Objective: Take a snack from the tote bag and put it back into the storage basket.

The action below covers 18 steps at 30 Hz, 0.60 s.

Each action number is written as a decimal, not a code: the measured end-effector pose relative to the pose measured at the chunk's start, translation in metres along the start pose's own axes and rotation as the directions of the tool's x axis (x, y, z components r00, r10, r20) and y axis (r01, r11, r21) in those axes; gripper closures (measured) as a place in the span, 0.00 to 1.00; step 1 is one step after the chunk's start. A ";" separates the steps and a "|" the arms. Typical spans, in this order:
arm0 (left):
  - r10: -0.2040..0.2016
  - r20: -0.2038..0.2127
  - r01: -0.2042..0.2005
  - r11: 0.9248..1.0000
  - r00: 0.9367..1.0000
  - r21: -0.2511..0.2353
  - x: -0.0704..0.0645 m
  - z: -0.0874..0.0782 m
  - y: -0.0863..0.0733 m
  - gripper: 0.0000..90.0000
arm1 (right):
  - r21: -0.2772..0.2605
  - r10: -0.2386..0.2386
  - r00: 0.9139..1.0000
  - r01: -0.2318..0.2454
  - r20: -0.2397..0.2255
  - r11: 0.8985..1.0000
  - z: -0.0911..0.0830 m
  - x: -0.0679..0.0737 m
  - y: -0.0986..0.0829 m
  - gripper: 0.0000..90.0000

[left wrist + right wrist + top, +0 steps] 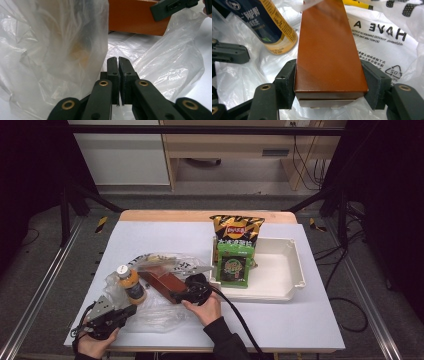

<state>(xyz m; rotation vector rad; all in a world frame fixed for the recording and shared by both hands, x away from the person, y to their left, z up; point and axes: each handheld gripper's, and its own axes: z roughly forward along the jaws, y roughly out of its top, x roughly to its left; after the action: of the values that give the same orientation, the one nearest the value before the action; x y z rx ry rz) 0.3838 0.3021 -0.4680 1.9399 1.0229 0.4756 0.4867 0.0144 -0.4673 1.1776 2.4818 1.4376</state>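
Brown box, lying on the plastic bag on the counter, long axis directed away from the right claw, which is clamped across its near end; left claw pinched on bag film.

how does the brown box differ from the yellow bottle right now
The brown box is long, flat-sided and lies flat on the plastic bag; the yellow bottle is round, white-capped and stands upright. The box is clamped across its end between the jaws of the right hand-held gripper; the bottle is in no gripper's jaws. Both sit among the clear plastic.
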 end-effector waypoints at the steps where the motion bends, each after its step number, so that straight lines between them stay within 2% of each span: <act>1: 0.000 0.000 0.000 1.000 1.000 0.000 0.000 0.000 0.000 0.97 | 0.006 0.026 1.000 -0.026 -0.009 1.000 0.000 -0.001 0.000 0.42; 3: -0.001 0.001 0.001 1.000 1.000 0.000 0.000 0.000 0.000 0.97 | 0.013 0.063 0.998 -0.062 -0.027 0.998 -0.001 -0.003 0.001 0.42; 5: -0.001 0.001 0.001 1.000 1.000 0.000 0.000 0.000 0.000 0.97 | 0.012 0.074 0.997 -0.074 -0.032 0.997 -0.002 -0.004 0.002 0.42; 9: 0.000 0.002 0.000 1.000 1.000 0.000 0.000 0.000 0.000 0.97 | 0.007 -0.023 1.000 0.022 0.008 1.000 0.000 -0.001 0.000 0.41; 11: 0.001 0.002 -0.001 1.000 1.000 0.000 0.000 0.000 0.000 0.97 | -0.001 -0.091 0.995 0.091 0.045 0.996 0.000 0.002 -0.002 0.40; 14: 0.001 0.002 -0.001 1.000 1.000 0.002 0.000 0.000 0.000 0.97 | -0.006 -0.187 0.979 0.188 0.084 0.982 0.002 0.009 -0.005 0.38; 16: 0.002 0.002 -0.002 1.000 1.000 0.001 0.000 0.000 0.000 0.97 | 0.001 -0.260 0.959 0.262 0.114 0.965 0.004 0.014 -0.008 0.35; 18: 0.002 0.002 -0.002 1.000 1.000 0.001 0.000 0.000 0.000 0.97 | 0.008 -0.302 0.943 0.304 0.140 0.953 0.005 0.017 -0.010 0.34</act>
<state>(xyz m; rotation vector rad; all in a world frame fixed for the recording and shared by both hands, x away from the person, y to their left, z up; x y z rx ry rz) 0.3836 0.3018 -0.4680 1.9423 1.0205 0.4738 0.4703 0.0260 -0.4718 0.8149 2.4206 1.2430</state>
